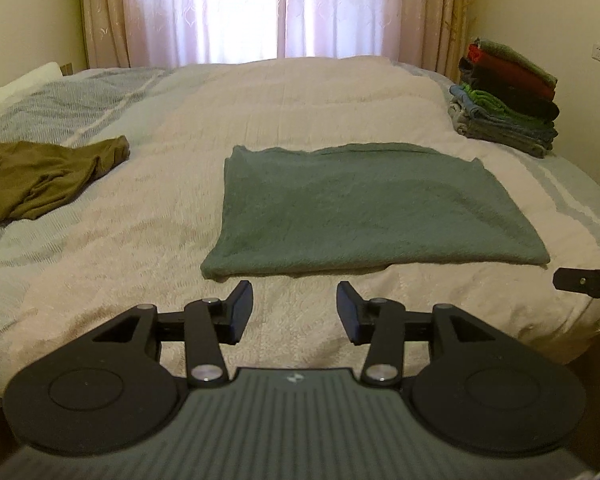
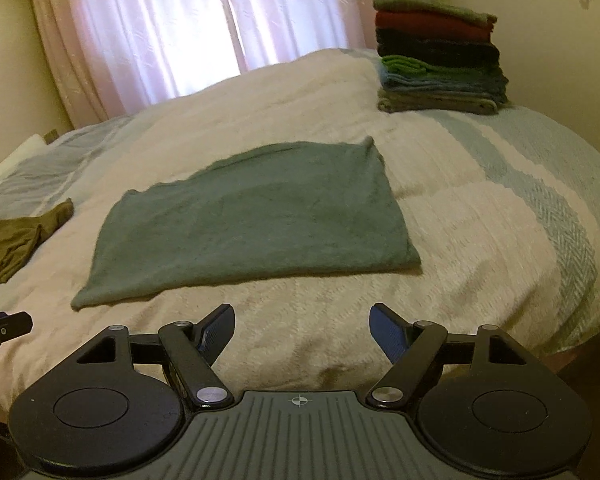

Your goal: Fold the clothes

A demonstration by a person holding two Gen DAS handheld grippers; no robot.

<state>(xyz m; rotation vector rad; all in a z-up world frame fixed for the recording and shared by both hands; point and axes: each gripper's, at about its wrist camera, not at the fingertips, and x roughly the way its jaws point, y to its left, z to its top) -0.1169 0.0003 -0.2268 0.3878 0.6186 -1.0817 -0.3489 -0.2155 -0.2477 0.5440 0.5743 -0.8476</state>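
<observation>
Green towel (image 1: 364, 208) flat on bed (image 1: 148, 264); olive garment (image 1: 40, 176) left, folded stack (image 2: 440, 56) far right. Left gripper (image 1: 296, 308), right gripper (image 2: 302, 330): spread wide, empty.

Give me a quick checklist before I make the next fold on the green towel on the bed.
1. Left gripper open and empty: ok.
2. Right gripper open and empty: ok.
3. Green towel lying flat on the bed: ok.
4. Nothing resting on the towel: ok.
5. Olive garment apart from the towel: ok.
6. Folded stack neat at the far corner: ok.
</observation>
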